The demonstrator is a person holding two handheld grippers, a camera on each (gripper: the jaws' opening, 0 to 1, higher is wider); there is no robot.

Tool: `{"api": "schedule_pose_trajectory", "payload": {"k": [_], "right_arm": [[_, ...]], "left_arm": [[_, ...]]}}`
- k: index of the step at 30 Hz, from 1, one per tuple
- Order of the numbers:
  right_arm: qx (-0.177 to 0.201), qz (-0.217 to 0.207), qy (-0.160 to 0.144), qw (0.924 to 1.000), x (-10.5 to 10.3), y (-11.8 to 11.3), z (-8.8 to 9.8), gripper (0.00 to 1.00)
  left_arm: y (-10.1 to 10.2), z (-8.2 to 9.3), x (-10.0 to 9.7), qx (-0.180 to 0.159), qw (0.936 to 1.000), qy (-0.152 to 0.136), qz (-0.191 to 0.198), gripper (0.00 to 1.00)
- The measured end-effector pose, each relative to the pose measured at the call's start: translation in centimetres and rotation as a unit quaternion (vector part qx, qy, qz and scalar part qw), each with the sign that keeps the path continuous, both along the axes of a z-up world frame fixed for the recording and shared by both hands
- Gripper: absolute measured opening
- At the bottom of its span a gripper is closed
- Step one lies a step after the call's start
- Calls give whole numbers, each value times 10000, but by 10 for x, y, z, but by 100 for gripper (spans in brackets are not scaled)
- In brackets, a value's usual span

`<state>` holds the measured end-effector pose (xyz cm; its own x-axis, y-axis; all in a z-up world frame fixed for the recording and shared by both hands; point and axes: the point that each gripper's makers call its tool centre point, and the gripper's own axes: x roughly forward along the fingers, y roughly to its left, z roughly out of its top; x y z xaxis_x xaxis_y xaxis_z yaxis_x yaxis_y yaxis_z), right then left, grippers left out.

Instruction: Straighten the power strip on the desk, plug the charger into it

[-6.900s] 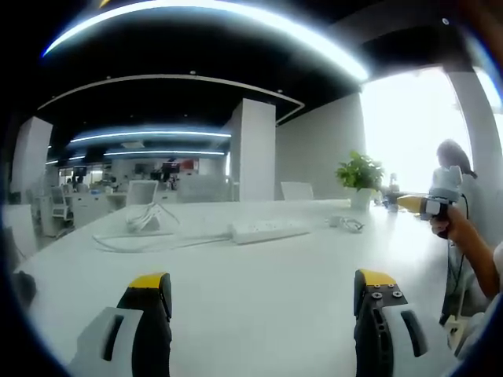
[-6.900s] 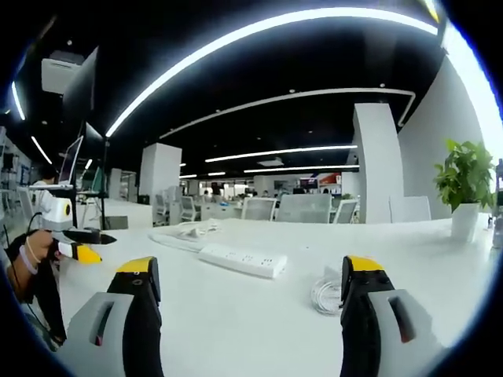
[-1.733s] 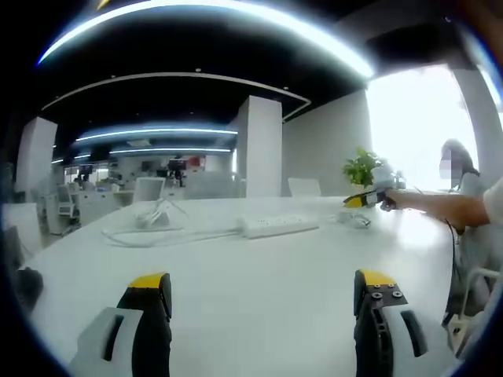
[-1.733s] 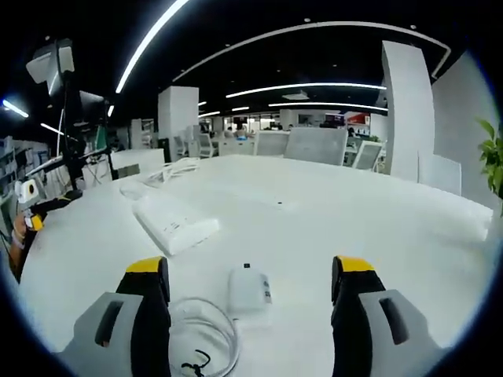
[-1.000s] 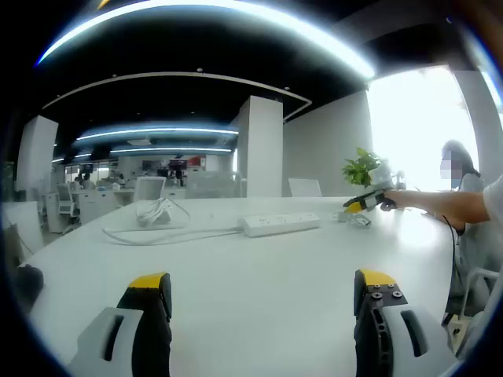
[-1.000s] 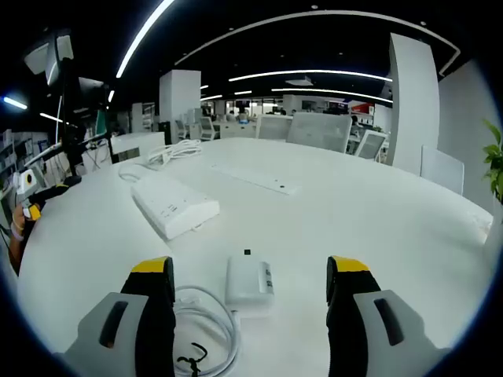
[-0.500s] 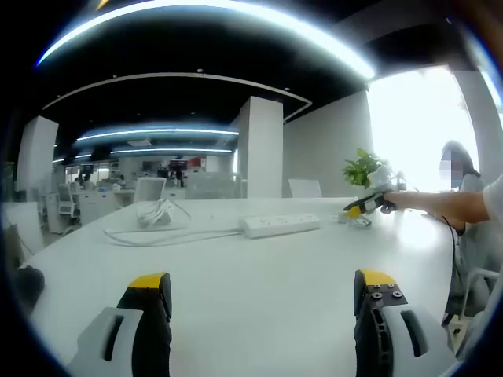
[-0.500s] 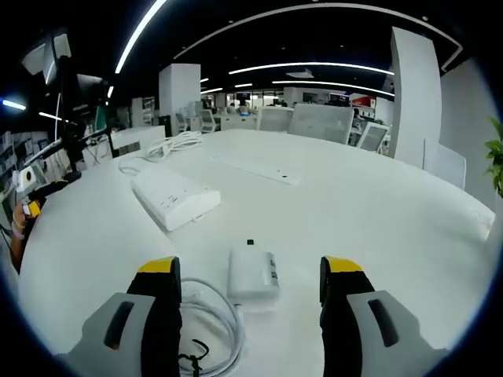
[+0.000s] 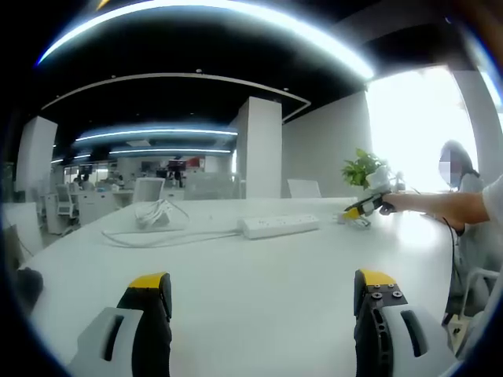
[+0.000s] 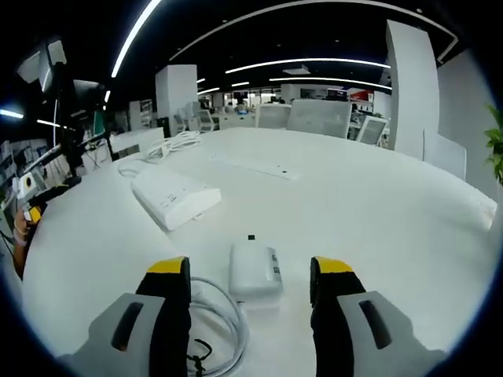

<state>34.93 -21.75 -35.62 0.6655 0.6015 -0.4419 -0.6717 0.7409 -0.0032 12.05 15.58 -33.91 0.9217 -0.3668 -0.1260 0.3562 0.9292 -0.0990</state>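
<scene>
In the right gripper view my right gripper [image 10: 250, 276] has its jaws apart, and the white charger [image 10: 255, 271] lies flat on the desk [image 10: 377, 208] dead ahead between the yellow tips, low in the centre of the frame, its long axis running away from me along the line of the jaws. Its coiled cable [image 10: 221, 318] sits just to the lower left, touching the left jaw's side. The power strip [image 10: 174, 196] lies further off in the middle left, slanting toward the upper left. In the left gripper view my left gripper [image 9: 262, 284] hangs open over bare desk, well apart from the strip at centre frame. I judge the right gripper is plainly the nearer one for taking the charger.
</scene>
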Motion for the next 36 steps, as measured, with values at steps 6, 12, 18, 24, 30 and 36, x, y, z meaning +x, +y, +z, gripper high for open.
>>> {"api": "schedule_pose_trajectory", "payload": {"k": [6, 12, 18, 24, 30, 36], "right_arm": [[44, -16, 38, 10000, 6, -4, 0, 55], [67, -17, 65, 10000, 4, -1, -1, 51], [44, 0, 79, 10000, -1, 3, -2, 48], [49, 15, 104, 9999, -1, 4, -3, 44], [31, 2, 116, 9999, 1, 4, -4, 42], [64, -72, 94, 9999, 2, 2, -3, 37]], "left_arm": [[1, 1, -2, -3, 10000, -13, 16, 99], [2, 1, -4, -1, 10000, -18, 23, 99], [3, 1, -4, 4, 10000, -14, 23, 99], [5, 0, -4, 6, 10000, -15, 31, 99], [6, 1, -3, 12, 10000, -19, 35, 99], [6, 0, -4, 7, 10000, -9, 36, 99]]}}
